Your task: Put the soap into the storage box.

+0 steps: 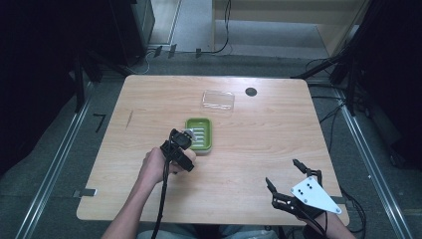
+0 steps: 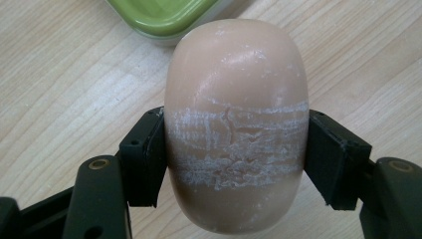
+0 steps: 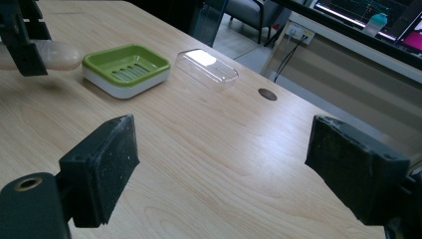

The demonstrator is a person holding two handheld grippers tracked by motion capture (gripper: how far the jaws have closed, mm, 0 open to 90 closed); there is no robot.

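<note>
The left tool (image 2: 234,164) clamps a beige oval soap bar (image 2: 235,124) across its short sides; the green slatted soap dish (image 1: 199,134) lies just ahead. The right tool (image 3: 221,174) gapes wide, empty, well apart.

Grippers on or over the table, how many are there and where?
2. The left gripper is at mid-table beside the green soap dish, shut on a bar of soap. The right gripper hovers open near the table's near right corner.
</note>
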